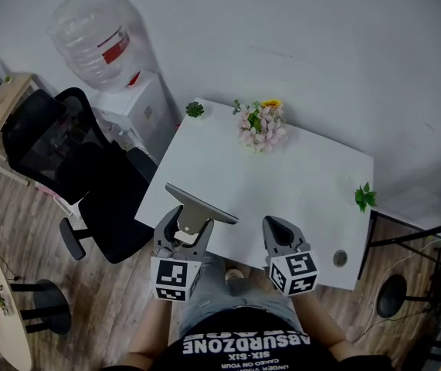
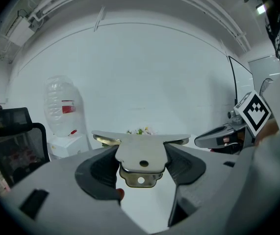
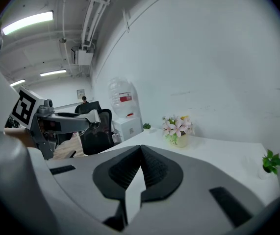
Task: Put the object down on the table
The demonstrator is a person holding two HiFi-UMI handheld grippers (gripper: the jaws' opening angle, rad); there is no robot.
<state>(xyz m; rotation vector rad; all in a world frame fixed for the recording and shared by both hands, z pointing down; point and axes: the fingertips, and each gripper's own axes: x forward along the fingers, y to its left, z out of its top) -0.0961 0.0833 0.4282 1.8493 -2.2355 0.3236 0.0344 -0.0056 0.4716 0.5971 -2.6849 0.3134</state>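
Head view: L gripper (image 1: 191, 232) is clamping a flat metal bracket (image 1: 201, 205), holding it over the near edge of the white table (image 1: 297, 184); can't tell whether it's touching the top. R gripper (image 1: 276, 224) is hovering just beside, at the same edge. Flowers (image 1: 261, 126) are standing at the far side.

L gripper view: both jaws are pressing on the bracket's stem, w/ its wide bar lying level across the top.

R gripper view: jaws are sitting together w/ nothing btw them.

Left claw (image 1: 188, 229) clamped on a metal bracket (image 1: 201, 205), right claw (image 1: 276, 227) closed and empty, both side by side
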